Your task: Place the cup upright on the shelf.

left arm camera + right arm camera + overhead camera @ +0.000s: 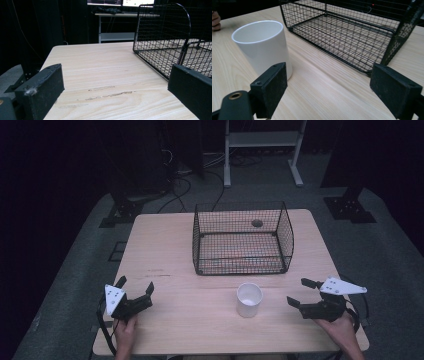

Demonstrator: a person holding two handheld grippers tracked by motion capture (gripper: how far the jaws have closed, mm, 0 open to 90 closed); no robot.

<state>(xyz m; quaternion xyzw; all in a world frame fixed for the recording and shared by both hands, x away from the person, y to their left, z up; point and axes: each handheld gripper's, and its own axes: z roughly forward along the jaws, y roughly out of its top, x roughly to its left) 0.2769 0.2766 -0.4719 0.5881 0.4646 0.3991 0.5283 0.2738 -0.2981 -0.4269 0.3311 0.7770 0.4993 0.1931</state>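
Observation:
A white cup (249, 299) stands upright on the wooden table (180, 265), in front of a black wire basket (243, 239) that holds nothing. My left gripper (135, 286) rests open at the table's front left, its jaws wide apart over bare wood. My right gripper (301, 292) is open at the front right, pointing toward the cup from a short distance. In the right gripper view the cup (263, 45) stands just beyond the left jaw and the basket (352, 32) lies ahead. In the left gripper view the basket (172, 42) is ahead to the right.
A round hole (257, 223) in the table top shows behind the basket. A white metal frame (262, 150) and cables lie on the dark floor beyond the table. A hand (215, 21) shows at the far left of the right gripper view.

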